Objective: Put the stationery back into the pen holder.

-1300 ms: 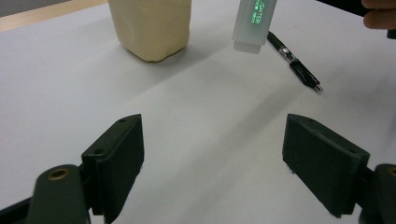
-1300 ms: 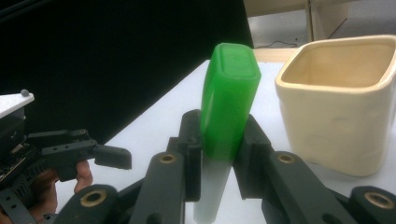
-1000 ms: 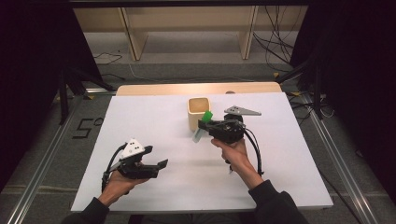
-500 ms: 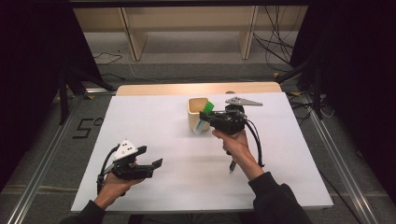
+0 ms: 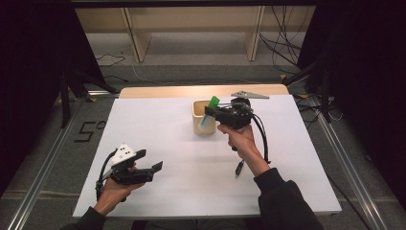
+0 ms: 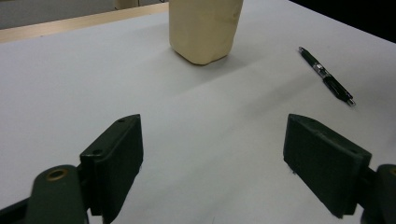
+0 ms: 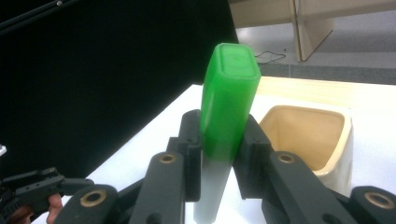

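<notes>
My right gripper (image 5: 209,113) is shut on a marker (image 5: 211,106) with a green cap and a pale body, tilted, beside the rim of a cream cup (image 5: 201,125) at the table's far middle. In the right gripper view the pads clamp the marker (image 7: 228,109) by its middle, cap end up, and the open cup (image 7: 314,135) stands just to the right. My left gripper (image 5: 149,168) hovers low near the front left with its jaws wide apart and nothing between them. Its own view shows the cup (image 6: 205,29) farther ahead.
A dark pen (image 5: 239,167) lies on the white table (image 5: 163,129) near the right forearm, and the left gripper view has the pen (image 6: 326,76) at its right. A wooden shelf (image 5: 191,28) stands beyond the far edge. Dark curtains flank both sides.
My right gripper has carried the marker up and away from me, from in front of the cup to beside its rim. The left gripper has barely shifted.
</notes>
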`<state>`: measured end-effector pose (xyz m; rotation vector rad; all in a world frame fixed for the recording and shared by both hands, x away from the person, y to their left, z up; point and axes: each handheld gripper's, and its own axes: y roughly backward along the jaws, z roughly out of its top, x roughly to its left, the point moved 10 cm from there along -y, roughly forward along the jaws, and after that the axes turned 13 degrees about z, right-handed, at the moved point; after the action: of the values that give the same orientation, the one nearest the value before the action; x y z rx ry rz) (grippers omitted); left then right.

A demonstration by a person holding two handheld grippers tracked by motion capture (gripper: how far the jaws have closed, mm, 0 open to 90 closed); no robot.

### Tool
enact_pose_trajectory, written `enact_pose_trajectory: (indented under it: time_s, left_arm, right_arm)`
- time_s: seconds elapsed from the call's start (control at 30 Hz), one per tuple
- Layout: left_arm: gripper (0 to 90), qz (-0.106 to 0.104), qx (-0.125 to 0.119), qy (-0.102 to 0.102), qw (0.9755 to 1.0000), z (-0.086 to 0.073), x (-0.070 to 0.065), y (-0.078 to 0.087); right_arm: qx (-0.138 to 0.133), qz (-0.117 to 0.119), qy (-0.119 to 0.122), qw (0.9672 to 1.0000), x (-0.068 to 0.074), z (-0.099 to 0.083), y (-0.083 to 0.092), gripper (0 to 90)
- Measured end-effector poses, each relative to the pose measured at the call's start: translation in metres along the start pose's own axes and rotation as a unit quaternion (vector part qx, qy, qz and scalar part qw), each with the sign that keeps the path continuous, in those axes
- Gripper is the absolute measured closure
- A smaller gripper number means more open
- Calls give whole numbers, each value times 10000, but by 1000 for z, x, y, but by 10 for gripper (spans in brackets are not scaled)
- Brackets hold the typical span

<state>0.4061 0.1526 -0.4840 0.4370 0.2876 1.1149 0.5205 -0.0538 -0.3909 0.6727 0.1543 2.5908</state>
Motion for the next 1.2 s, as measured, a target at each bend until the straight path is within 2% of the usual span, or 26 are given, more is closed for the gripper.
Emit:
enact_pose_trajectory:
  time_s: [0.3,0.83,0.93,1.2]
  left_arm:
    - [195,-12,-14,-1,10000,-1,-1,0]
    - [189,46,-18,9,10000,0,0,-1]
    - [186,63,-16,23,10000,0,1,-1]
    - [179,54,20,-9,10000,-1,0,-2]
  right_arm:
    - [-20,-106,97,9999,-4,15,-4,755]
    - [-119,-269,108,9995,-13,33,-12,755]
    - [-86,-414,192,9989,-17,34,-13,755]
    - [-32,-754,162,9970,-37,36,-21,755]
